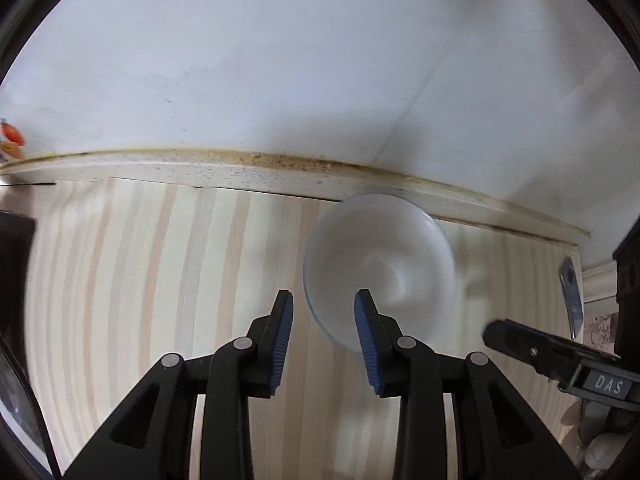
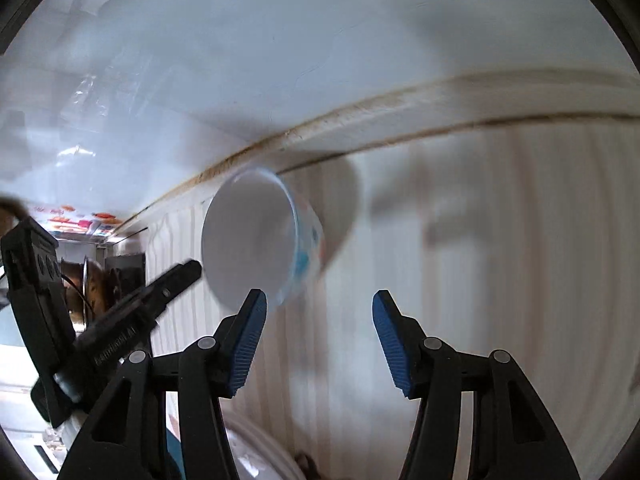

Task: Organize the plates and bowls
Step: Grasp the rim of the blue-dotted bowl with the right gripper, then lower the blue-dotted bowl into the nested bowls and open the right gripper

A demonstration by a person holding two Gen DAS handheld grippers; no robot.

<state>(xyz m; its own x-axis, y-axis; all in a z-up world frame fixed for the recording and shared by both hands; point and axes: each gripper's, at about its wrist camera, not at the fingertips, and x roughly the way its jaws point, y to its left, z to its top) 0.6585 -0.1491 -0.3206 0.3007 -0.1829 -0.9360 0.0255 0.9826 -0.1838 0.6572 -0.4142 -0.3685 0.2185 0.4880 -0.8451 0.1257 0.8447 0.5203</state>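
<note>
On the left, the left gripper (image 1: 323,308), a black two-finger tool with ribbed blue pads (image 1: 282,344), is seen held above the pale striped wooden tabletop (image 1: 160,280), its jaws parted to a moderate gap with nothing clamped between them. Just ahead and slightly right of those fingertips, the small white round bowl (image 1: 380,264) is seen from above, blurred, near the pale speckled ledge (image 1: 200,168) at the foot of the white wall (image 1: 280,60); the inner pad of the gripper's right finger overlaps the bowl's near rim in the left wrist view, but whether contact is made cannot be told. Further right in that view, the black body of the other tool is caught at the edge, marked with the letters DAS. In the right wrist view, the right gripper (image 2: 318,308) is held wide open, wider than the left, and nothing is gripped. The same white bowl is found left of centre here, tipped so that its opening faces the camera, a blue pattern showing on its outer side; its lower rim appears just behind the tip of the gripper's left finger, contact again unclear. At the bottom edge, the curved rim of a white plate (image 2: 264,444) is partly shown under the fingers.
</note>
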